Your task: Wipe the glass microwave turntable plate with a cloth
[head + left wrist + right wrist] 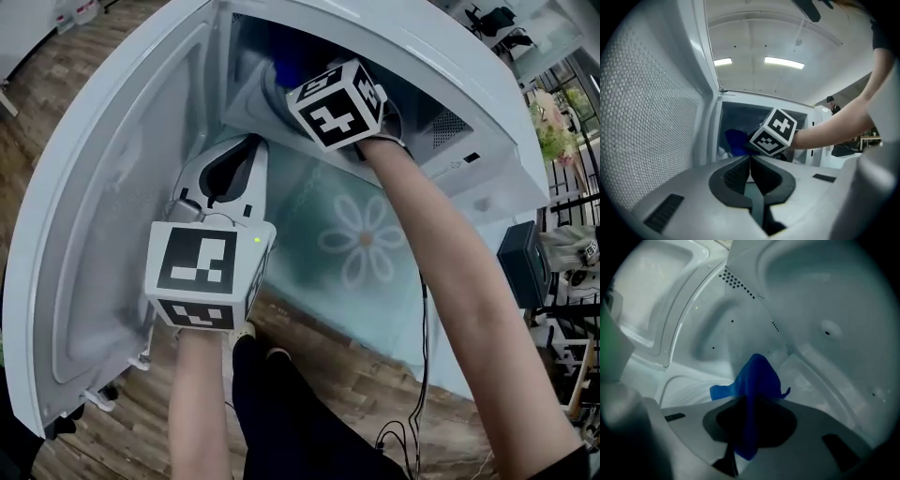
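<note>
Head view: bright, even light, soft shadows; strong barrel bend toward the edges. Left gripper view: two long white ceiling strip lights (783,62) glare overhead; black vignette corners, foreground soft. Right gripper view: dim, bluish inside white microwave cavity (825,310); blue cloth (757,380) darkens low down; edges blurred.

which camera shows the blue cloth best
The right gripper view: the blue cloth sits centred, pinched in the right tongs inside the microwave. The left gripper view shows only a blue patch behind the marker cube; the head view, a sliver.
</note>
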Tool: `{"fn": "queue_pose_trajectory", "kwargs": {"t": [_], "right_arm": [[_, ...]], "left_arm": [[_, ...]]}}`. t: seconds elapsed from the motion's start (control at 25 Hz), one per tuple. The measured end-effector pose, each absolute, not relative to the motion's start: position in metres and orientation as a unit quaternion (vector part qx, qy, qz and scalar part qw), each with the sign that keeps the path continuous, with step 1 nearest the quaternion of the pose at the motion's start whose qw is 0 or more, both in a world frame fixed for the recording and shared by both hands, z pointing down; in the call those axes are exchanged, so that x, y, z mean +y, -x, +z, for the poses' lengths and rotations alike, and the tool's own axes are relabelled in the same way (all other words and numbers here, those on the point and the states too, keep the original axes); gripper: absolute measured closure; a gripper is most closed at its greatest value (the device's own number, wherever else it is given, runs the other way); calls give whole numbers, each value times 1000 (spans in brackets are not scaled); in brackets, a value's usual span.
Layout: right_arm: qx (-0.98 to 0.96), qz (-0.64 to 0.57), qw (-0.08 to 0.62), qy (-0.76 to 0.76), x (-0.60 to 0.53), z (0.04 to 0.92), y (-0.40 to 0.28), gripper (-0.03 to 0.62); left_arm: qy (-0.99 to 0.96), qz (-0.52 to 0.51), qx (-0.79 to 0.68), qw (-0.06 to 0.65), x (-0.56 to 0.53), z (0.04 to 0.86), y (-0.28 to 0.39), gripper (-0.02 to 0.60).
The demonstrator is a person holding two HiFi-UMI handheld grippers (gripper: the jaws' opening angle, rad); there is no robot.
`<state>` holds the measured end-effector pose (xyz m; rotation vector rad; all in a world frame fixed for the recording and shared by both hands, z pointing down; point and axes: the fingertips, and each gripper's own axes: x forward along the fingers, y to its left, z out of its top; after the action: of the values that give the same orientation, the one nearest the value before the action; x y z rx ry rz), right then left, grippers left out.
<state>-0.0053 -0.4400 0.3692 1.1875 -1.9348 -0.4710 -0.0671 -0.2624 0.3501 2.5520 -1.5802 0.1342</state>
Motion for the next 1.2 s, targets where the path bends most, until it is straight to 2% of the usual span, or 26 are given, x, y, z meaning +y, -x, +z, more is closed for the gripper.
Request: {"fn": "queue_pose_trajectory", "kwargs": {"t": [0.6, 1.2], "right_arm": [[-688, -280, 521, -422, -471, 389, 2, 546], [-576, -287, 646, -411, -464, 396, -64, 548]], "left_arm": [[-852, 54, -517, 53, -260, 355, 58, 574], [-857, 60, -510, 45, -243, 354, 54, 574]]}}
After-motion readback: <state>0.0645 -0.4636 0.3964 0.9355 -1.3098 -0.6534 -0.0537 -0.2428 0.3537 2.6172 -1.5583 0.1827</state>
